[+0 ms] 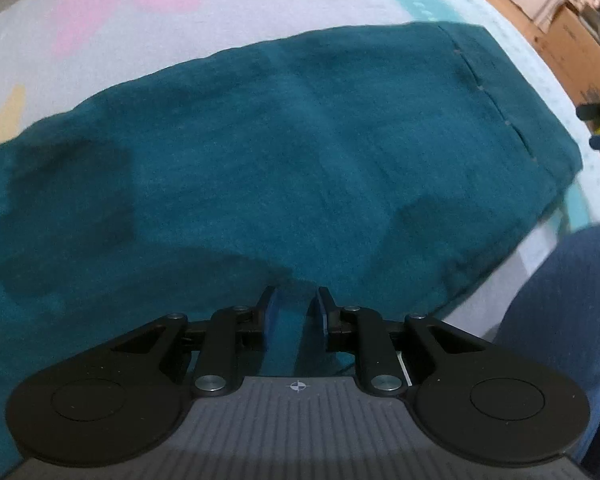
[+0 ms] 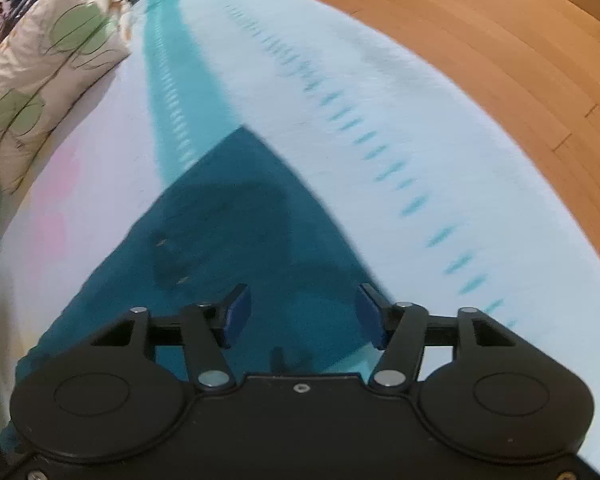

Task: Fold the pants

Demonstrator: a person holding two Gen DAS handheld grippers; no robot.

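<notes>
The teal pants (image 1: 300,152) lie spread flat on the bed sheet (image 1: 148,20), with a stitched hem band at their right end (image 1: 512,92). My left gripper (image 1: 294,312) points steeply down at the near edge of the pants. Its blue pads are close together, with a fold of the teal cloth pinched between them. In the right wrist view a pointed end of the pants (image 2: 236,216) reaches away over the sheet. My right gripper (image 2: 302,300) hovers over that cloth with its fingers wide apart and nothing gripped.
The sheet (image 2: 340,120) is pale with a turquoise stripe and dashed marks. A leaf-print pillow (image 2: 48,68) lies at the far left. Wooden floor (image 2: 500,60) runs past the bed's right edge. A person's blue-clad leg (image 1: 572,320) is at the right, with a cardboard box (image 1: 572,52) behind.
</notes>
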